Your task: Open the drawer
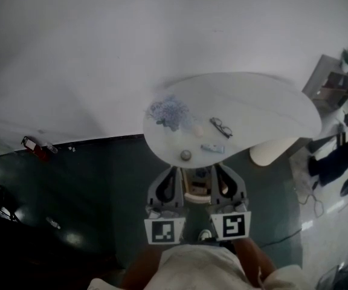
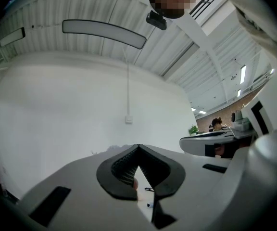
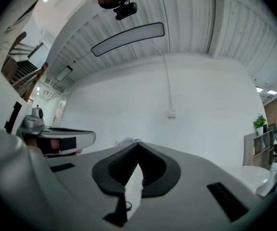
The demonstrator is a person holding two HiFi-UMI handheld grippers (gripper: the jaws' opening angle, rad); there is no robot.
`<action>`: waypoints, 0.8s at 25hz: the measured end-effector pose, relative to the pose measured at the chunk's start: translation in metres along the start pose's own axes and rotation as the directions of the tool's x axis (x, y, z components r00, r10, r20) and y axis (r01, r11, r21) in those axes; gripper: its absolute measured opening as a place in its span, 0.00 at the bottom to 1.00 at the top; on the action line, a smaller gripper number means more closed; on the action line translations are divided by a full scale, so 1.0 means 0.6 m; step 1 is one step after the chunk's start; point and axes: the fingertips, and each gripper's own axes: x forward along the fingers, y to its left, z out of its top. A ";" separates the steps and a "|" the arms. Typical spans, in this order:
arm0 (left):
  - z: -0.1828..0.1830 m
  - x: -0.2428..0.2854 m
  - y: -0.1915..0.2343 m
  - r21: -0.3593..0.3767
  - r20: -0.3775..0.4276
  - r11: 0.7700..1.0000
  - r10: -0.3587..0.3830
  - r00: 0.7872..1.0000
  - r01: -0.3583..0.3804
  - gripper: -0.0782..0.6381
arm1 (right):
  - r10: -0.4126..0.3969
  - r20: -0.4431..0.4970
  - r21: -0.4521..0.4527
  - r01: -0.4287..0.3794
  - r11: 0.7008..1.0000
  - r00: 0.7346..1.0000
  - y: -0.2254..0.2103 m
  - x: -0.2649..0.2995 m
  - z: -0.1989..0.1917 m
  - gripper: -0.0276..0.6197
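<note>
In the head view, a white rounded table (image 1: 270,110) stands against the wall. Both grippers are held side by side at its near edge. My left gripper (image 1: 175,170) (image 2: 137,148) has its jaw tips meeting, with nothing between them. My right gripper (image 1: 217,168) (image 3: 138,144) is shut the same way and empty. Both point level towards the wall across the tabletop. A tan boxy thing (image 1: 197,189) shows between the grippers, below the table edge; I cannot tell whether it is the drawer. No drawer front or handle shows in either gripper view.
On the table lie a bluish crumpled bunch (image 1: 169,113), a pair of glasses (image 1: 220,127), a small ball (image 1: 186,155) and a small pale tube (image 1: 212,148). A person's legs (image 1: 337,159) and shelves are at the right. A red item (image 1: 34,147) lies on the dark floor at the left.
</note>
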 end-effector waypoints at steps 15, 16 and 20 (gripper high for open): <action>0.009 -0.001 0.012 -0.003 0.011 1.000 0.002 1.000 -0.002 0.11 | -0.006 0.009 -0.048 0.007 0.999 1.000 -0.001 0.006 0.005 0.05; 0.009 -0.001 0.014 -0.003 0.011 1.000 0.005 1.000 -0.005 0.11 | -0.005 0.011 -0.051 0.006 0.999 1.000 -0.002 0.007 0.005 0.05; 0.006 -0.002 0.018 0.008 0.014 1.000 0.008 1.000 -0.009 0.11 | -0.008 -0.003 -0.052 0.008 0.999 1.000 -0.005 0.008 0.000 0.05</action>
